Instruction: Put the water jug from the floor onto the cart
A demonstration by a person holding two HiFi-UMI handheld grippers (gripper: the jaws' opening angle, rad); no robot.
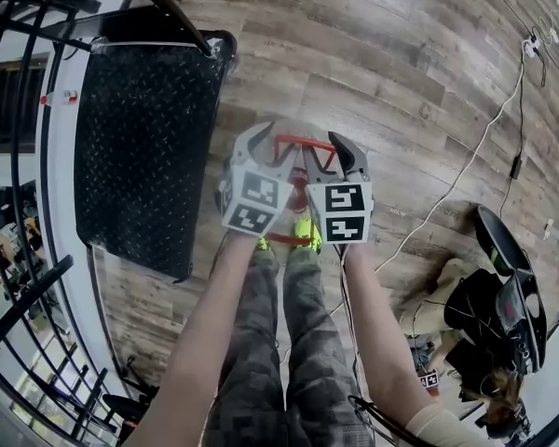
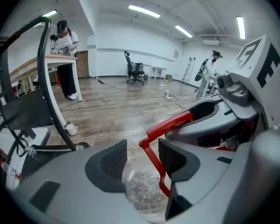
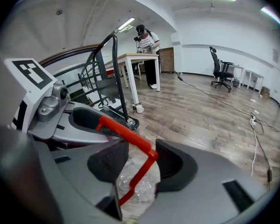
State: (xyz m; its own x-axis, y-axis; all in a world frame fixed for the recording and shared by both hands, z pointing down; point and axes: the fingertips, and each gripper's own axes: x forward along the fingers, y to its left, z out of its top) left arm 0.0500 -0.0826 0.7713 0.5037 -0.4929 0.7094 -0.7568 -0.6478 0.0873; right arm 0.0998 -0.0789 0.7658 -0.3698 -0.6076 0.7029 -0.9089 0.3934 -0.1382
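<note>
The clear water jug with a red wire handle sits just ahead of my feet, to the right of the cart. My left gripper and right gripper face each other over it. In the left gripper view the left gripper is open around the handle's upright leg, which lies against one pad, with the jug below. In the right gripper view the right gripper is also open around the handle, above the jug. Whether the jug rests on the floor is unclear.
The cart's black diamond-plate deck has a black push bar at its far end. A black railing runs along the left. A white cable crosses the wood floor, and dark gear lies at the right. A person stands at a table.
</note>
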